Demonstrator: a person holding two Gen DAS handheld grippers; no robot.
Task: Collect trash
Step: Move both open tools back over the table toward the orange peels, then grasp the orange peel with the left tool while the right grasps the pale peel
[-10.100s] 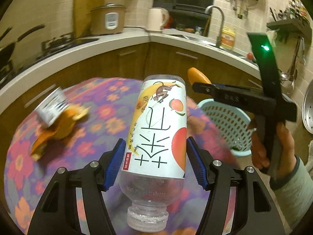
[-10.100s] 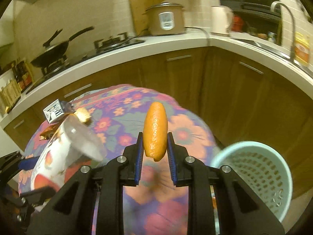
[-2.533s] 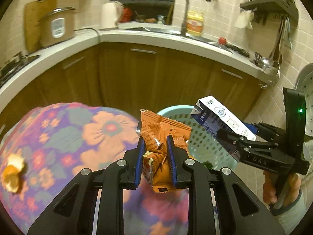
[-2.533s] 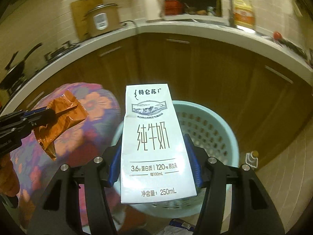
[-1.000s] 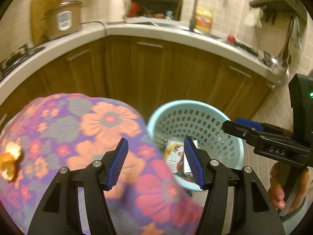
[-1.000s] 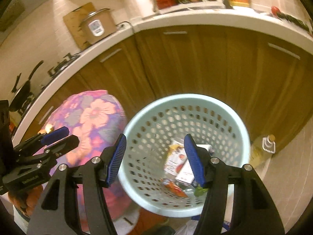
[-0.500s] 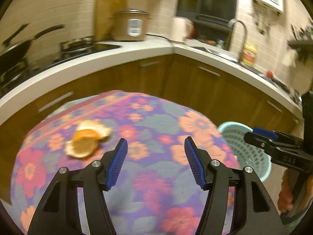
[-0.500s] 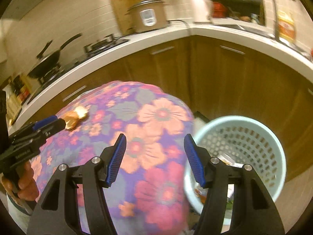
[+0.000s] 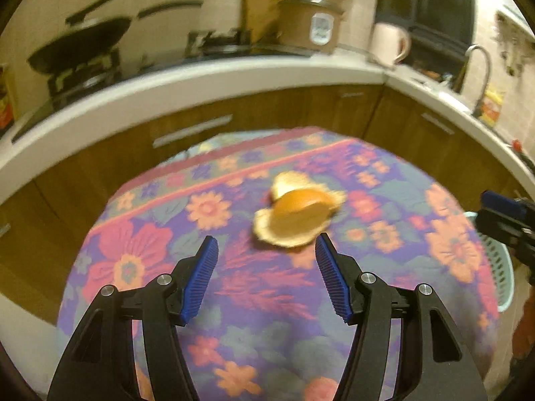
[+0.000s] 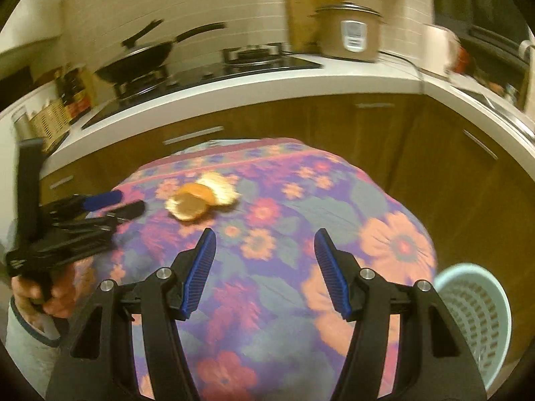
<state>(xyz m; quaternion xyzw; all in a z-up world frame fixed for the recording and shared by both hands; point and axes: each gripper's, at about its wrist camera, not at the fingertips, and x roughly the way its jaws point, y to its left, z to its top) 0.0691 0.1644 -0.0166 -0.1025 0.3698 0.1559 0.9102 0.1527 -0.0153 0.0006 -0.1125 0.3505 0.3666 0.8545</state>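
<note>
**Kitchen table nearly cleared, orange peel is the last piece**

Kitchen corner: white counter over brown cabinets, wok and rice cooker at the far side. In front, a round table under a purple floral cloth (image 9: 240, 304). Only trash visible on it: a pile of orange peel pieces, curled, pale inside (image 9: 297, 215), lying toward the far half of the cloth.

Left gripper (image 9: 266, 275): blue ribbed pads spread, nothing between them, aimed just near and left of the peel. Right gripper (image 10: 264, 272): pads spread, empty too, over the cloth with the peel further off to its far left. Pale blue perforated plastic basket (image 10: 474, 314) stands on the floor at the table's near right edge.

Step in hand, as I read it: reach for the peel. Left is better placed. Next move: push forward and slightly right, lower to straddle the pile, close. Peel is thin, curled and in loose pieces, so expect to need a low pinch; one grab may not take it all. Then carry right to the basket.
</note>
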